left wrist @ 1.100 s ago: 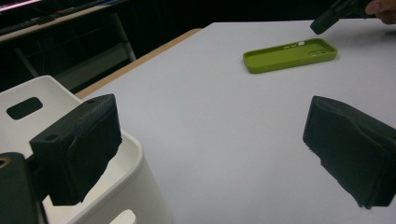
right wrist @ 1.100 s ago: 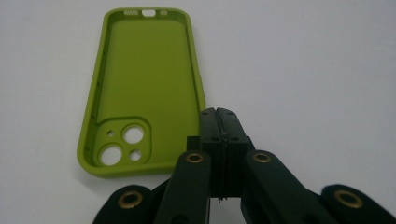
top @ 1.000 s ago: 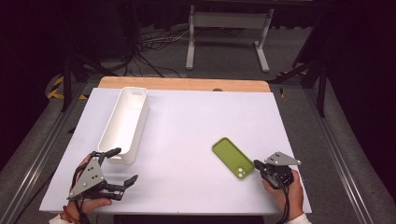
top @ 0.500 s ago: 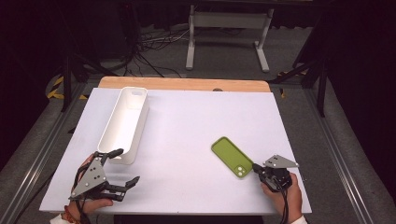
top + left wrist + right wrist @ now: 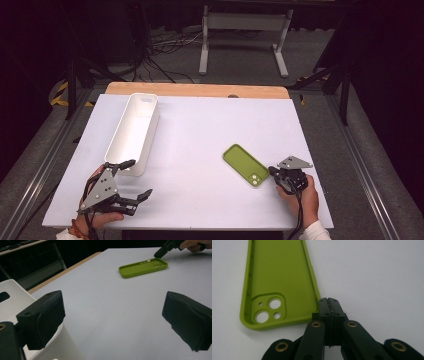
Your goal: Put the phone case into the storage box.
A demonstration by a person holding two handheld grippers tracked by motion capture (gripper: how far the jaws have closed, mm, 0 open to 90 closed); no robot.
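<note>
A lime-green phone case [image 5: 245,165] lies open side up on the white table [image 5: 210,125], right of centre. My right gripper [image 5: 273,171] is shut, and its tip rests against the case's near right corner by the camera cutouts [image 5: 268,310]. In the right gripper view the closed jaws [image 5: 328,301] meet beside the case [image 5: 279,277] with nothing between them. My left gripper [image 5: 139,177] stands open at the front left, empty, beside the near end of a white bin [image 5: 150,135]. The left gripper view looks between its pads [image 5: 42,317] towards the case [image 5: 143,266] and the right gripper [image 5: 160,253].
The long white bin [image 5: 10,293] runs front to back along the table's left side and looks empty. A wooden strip [image 5: 200,90] edges the far side. Dark floor, cables and a metal stand [image 5: 245,35] lie beyond the table.
My right gripper has edged slightly towards the case's corner. The case, the bin and my left gripper stay about where they were.
</note>
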